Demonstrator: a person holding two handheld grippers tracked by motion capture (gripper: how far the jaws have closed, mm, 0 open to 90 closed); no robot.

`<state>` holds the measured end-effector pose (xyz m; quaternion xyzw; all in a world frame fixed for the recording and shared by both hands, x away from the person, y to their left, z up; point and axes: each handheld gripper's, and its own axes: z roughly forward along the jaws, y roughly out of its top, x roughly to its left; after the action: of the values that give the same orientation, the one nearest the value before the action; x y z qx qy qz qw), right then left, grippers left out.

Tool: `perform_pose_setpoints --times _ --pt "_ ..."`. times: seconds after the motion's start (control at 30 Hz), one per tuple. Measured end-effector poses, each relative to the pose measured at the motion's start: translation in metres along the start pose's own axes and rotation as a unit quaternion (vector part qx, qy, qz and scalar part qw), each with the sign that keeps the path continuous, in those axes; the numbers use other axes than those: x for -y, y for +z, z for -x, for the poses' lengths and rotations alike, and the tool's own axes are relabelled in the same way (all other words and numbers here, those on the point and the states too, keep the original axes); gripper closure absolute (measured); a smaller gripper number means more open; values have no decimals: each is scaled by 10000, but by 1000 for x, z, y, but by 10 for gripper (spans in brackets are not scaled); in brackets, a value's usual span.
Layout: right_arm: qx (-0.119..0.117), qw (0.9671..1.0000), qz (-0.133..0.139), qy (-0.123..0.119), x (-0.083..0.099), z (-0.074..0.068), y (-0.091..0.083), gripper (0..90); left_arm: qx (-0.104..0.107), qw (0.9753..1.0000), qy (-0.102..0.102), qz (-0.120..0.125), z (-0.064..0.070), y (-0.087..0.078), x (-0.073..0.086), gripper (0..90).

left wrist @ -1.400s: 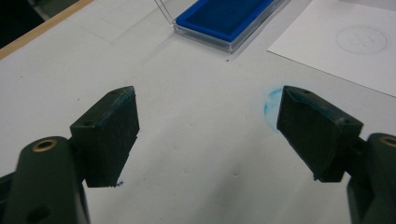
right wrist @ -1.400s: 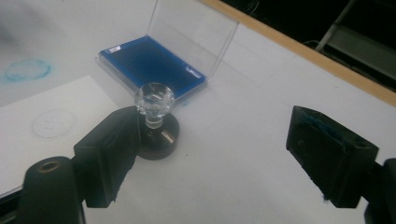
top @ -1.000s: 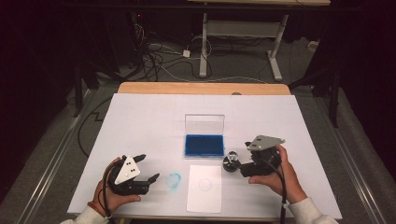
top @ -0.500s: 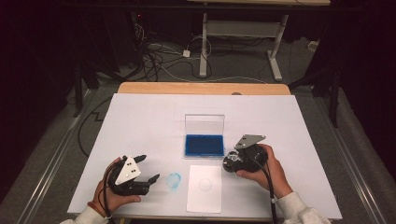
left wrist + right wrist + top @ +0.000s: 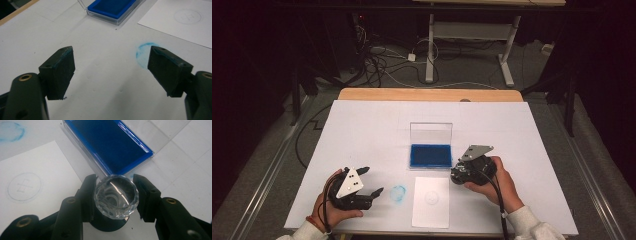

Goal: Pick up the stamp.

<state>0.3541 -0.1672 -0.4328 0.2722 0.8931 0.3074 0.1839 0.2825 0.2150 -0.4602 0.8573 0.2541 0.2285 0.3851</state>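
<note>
Your right hand-held gripper (image 5: 114, 185) pinches the clear-knobbed stamp (image 5: 116, 196), ink pad (image 5: 110, 146) just ahead; left hand-held gripper (image 5: 112, 72) sits spread.

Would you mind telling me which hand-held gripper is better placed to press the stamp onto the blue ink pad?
The right hand-held gripper: its jaws flank the clear-topped stamp beside the ink pad. The left hand-held gripper hangs open, farther off.
</note>
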Motion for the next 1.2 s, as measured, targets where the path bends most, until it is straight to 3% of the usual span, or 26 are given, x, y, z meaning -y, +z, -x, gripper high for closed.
perform_pose_setpoints --times 0.4,0.97,1.2 --pt "-21 9999 -30 -167 -1 -1 -1 573 34 10000 6 -25 0 1 0 211" --pt "-33 9986 457 -280 -4 -3 -30 573 70 10000 -34 -42 -3 3 3 211" --pt "-22 9981 539 -305 -5 -8 -37 574 87 10000 -11 -25 -3 3 2 211"
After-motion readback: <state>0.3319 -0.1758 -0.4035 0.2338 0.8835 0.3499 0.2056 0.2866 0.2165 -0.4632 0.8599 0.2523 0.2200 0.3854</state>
